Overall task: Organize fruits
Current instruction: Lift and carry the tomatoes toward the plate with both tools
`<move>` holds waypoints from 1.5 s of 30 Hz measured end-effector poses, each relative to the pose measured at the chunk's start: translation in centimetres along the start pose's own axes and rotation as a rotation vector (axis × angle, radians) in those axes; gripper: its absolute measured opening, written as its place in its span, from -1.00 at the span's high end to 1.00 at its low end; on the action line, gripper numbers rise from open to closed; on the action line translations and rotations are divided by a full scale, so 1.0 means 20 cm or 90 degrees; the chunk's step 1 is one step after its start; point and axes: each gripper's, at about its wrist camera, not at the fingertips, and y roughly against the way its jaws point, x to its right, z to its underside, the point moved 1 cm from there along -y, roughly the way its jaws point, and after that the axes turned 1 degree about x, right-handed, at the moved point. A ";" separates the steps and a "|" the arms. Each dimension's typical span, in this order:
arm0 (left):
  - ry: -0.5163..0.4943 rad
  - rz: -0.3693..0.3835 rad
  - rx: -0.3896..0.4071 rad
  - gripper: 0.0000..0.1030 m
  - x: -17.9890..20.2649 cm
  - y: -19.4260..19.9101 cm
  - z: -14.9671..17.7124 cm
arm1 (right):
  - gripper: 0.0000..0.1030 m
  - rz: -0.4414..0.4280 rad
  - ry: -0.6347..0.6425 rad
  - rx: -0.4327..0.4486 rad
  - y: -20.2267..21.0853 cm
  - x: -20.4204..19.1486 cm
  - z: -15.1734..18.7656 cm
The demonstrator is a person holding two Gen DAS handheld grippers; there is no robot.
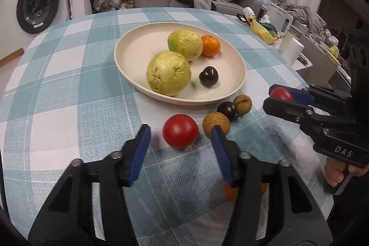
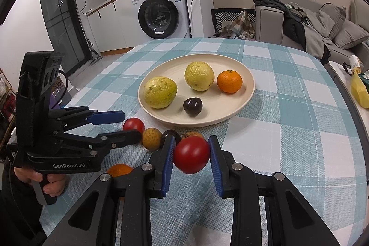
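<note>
Plate (image 2: 242,103): cream, shallow, mid-table on the blue-and-white checked cloth (image 2: 299,130); already holds two yellow-green guavas (image 2: 199,75), one mandarin (image 2: 229,81) and one dark plum (image 2: 193,105).
Loose fruit: red tomato (image 1: 180,130), two brown longans (image 1: 215,124), a second dark plum (image 1: 227,109), all on the cloth just beside the plate's near rim; an orange fruit (image 2: 120,170) lies nearer the person, partly hidden.
Left gripper (image 1: 181,138): jaws parted, straddling the red tomato on the cloth, pads clear of it on both sides; right-hand pad sits in front of a longan.
Right gripper (image 2: 191,155): jaws closed on a second red tomato (image 2: 191,154), blue pads pressed on its two flanks, fruit lifted off the cloth.
Handling, tomato: judged light, smooth and rather slippery, thin-skinned, soft under pressure; likely to roll if nudged.
Grip point: across the widest part, pads level on opposite flanks, gentle squeeze only.
Risk: neighbouring longan touches or nearly touches the tomato, so a closing pad could catch it or push the cluster apart.
Progress: judged about half done.
</note>
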 end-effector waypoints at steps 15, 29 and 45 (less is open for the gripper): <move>0.011 0.019 0.028 0.56 -0.02 0.05 -0.02 | 0.41 0.004 -0.010 -0.001 -0.02 0.03 0.00; 0.002 0.021 -0.009 0.45 0.00 -0.01 0.01 | 0.41 0.003 -0.007 -0.002 -0.02 0.02 0.00; -0.007 0.003 0.075 0.45 0.02 0.10 -0.08 | 0.41 0.005 -0.019 0.024 -0.02 0.03 -0.04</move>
